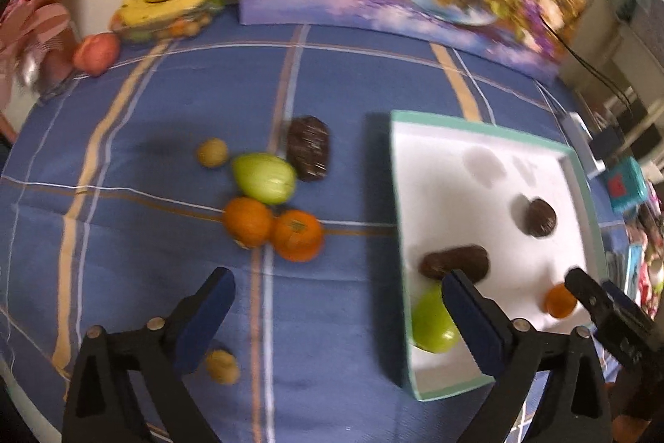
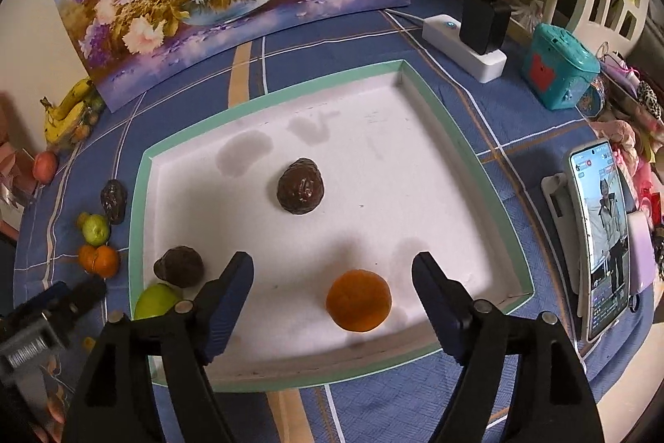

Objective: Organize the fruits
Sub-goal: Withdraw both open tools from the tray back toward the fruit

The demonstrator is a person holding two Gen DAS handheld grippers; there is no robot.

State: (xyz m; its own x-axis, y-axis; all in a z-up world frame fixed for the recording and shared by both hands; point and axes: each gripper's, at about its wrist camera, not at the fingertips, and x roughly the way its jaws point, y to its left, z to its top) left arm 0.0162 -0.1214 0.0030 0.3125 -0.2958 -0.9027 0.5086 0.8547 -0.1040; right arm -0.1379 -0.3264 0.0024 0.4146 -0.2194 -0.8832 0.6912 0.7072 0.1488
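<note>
Your left gripper (image 1: pixel 336 312) hangs with its jaws spread wide and nothing between them, above the blue checked tablecloth (image 1: pixel 124 135), just left of the shallow white tray with the mint-green rim (image 2: pixel 265 98). Your right gripper (image 2: pixel 332 279) is likewise released, jaws apart over the tray's near edge, with a round orange tangerine (image 2: pixel 359 299) lying on the tray floor between the fingers, untouched. Inside the tray also sit two dark brown wrinkled fruits (image 2: pixel 301 185) and a green apple (image 2: pixel 155 302) in the near left corner. Left of the tray, on the cloth, wait two more tangerines (image 1: pixel 272 229), a pale green fruit (image 1: pixel 263 177), another dark brown fruit (image 1: pixel 309 148) and two small tan nuts (image 1: pixel 212 152).
</note>
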